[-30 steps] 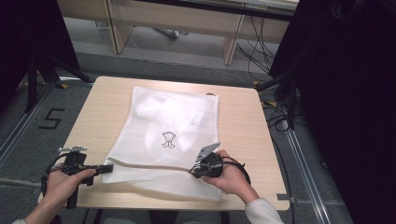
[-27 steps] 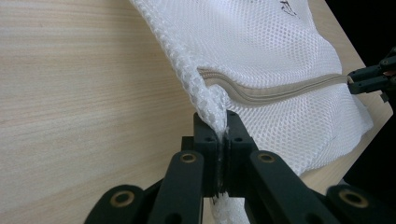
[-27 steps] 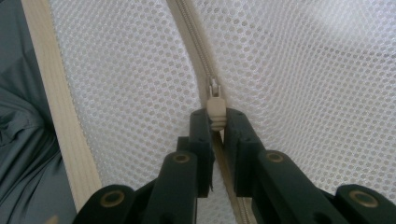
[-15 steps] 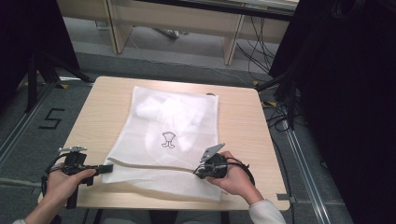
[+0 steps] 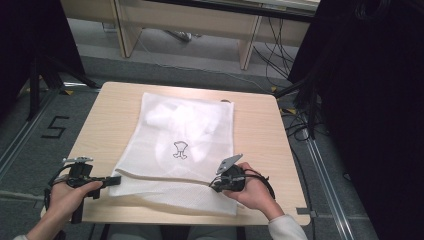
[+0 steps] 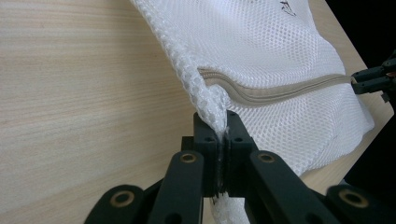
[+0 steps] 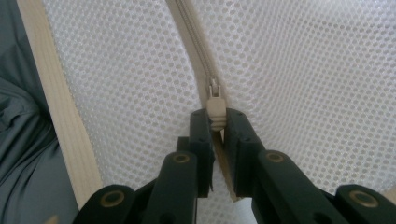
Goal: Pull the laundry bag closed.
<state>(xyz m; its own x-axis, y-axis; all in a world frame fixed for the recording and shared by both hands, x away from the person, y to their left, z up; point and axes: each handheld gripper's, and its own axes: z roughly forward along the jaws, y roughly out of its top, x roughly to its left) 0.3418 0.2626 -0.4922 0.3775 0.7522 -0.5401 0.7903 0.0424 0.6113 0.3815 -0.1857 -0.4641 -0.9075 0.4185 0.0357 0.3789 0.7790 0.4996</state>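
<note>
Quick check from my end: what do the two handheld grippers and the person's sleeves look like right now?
Both are black. The left gripper has a long handle and a small pale plate on top; the right gripper carries a grey three-cornered plate and a looping black cable. Brass-coloured pivots mark the jaw linkages. The sleeve is light-coloured.

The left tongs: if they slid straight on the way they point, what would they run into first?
The left tongs, already shut on the mesh bag's corner, would push straight into that bag along its beige zipper; the right tongs lie farther along, though depth is hard to judge.
</note>
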